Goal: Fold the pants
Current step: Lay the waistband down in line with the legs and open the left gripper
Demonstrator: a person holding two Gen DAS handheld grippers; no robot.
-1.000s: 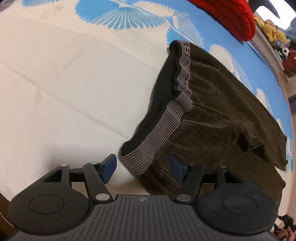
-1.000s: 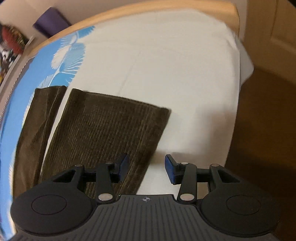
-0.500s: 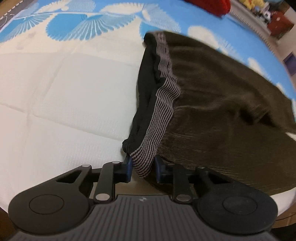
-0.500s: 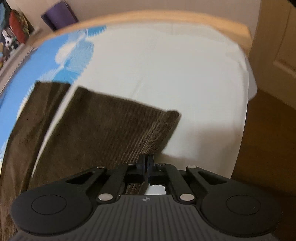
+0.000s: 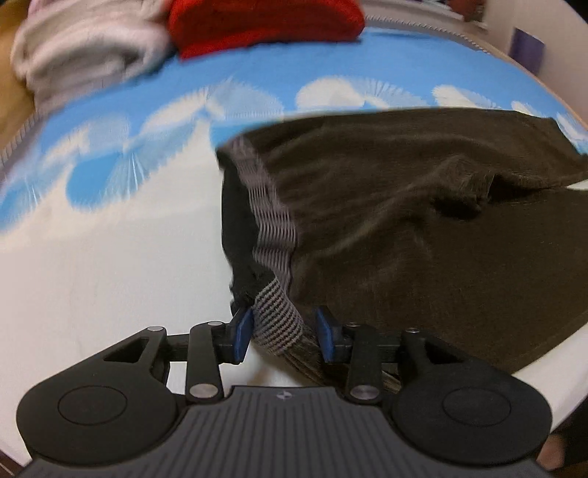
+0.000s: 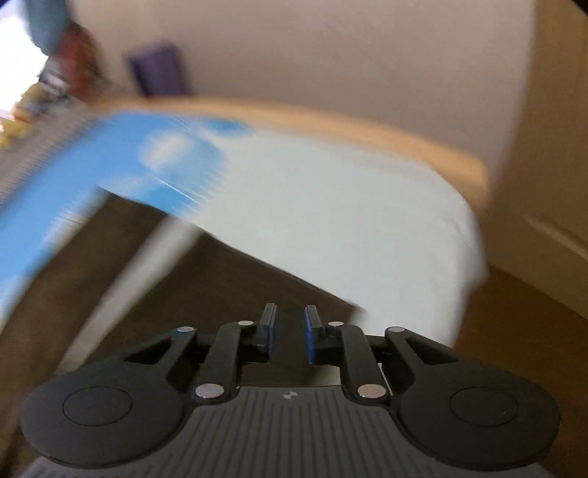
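Both grippers have loosened since half a second ago. Left gripper (image 5: 283, 332) now has its fingers spread either side of the striped waistband (image 5: 275, 323), blue pads clear of it. Right gripper (image 6: 288, 336) shows a narrow gap between its fingers, over the dark leg cloth, badly blurred. Brown pants (image 5: 422, 228) lie on the bed (image 5: 92, 275), near its right edge; red pillow (image 5: 264, 22) far behind.
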